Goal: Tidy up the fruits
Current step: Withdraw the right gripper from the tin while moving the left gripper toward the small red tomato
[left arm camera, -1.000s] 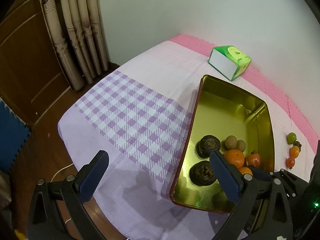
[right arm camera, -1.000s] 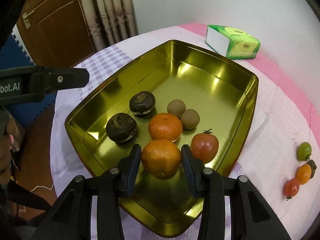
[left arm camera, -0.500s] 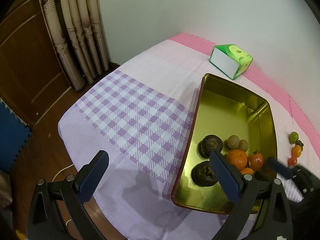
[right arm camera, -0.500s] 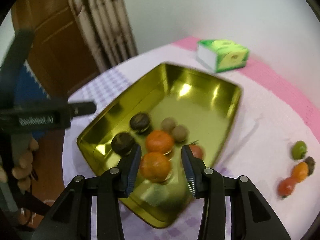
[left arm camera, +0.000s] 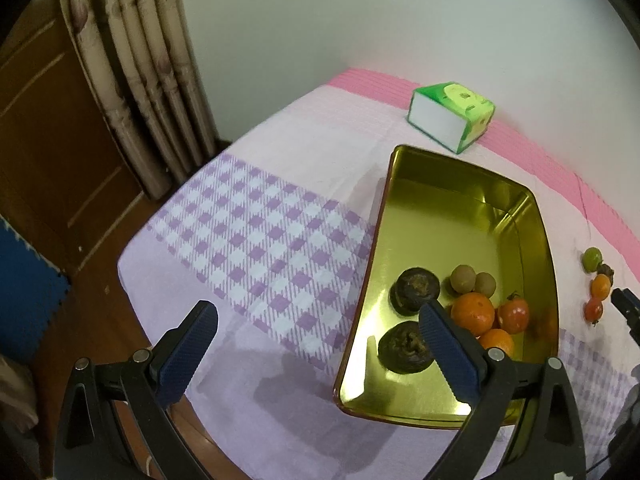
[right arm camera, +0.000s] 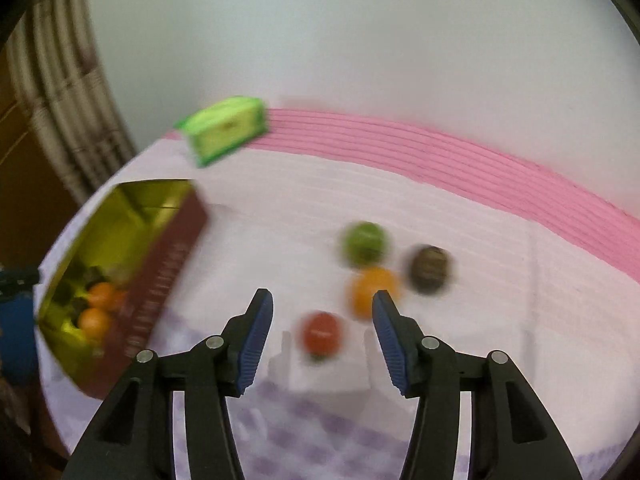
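Observation:
A gold metal tray (left arm camera: 460, 208) holds two dark fruits (left arm camera: 414, 290), two small brown ones (left arm camera: 463, 279), two oranges (left arm camera: 473, 313) and a red tomato (left arm camera: 513, 315). It shows blurred at the left of the right wrist view (right arm camera: 132, 216). Loose on the cloth lie a red tomato (right arm camera: 321, 333), an orange fruit (right arm camera: 370, 288), a green fruit (right arm camera: 365, 243) and a dark fruit (right arm camera: 429, 268). My right gripper (right arm camera: 322, 338) is open and empty, with the red tomato between its fingers' lines. My left gripper (left arm camera: 316, 352) is open and empty at the tray's near left corner.
A green tissue box (left arm camera: 452, 116) stands behind the tray by the white wall. The table has a lilac checked cloth (left arm camera: 256, 240) with a pink border (right arm camera: 460, 160). Curtains (left arm camera: 152, 72) and a wooden door stand left; the table edge drops off near left.
My right gripper let go of the orange in the tray, opened wider and swung right to the loose fruits. The left gripper barely moved.

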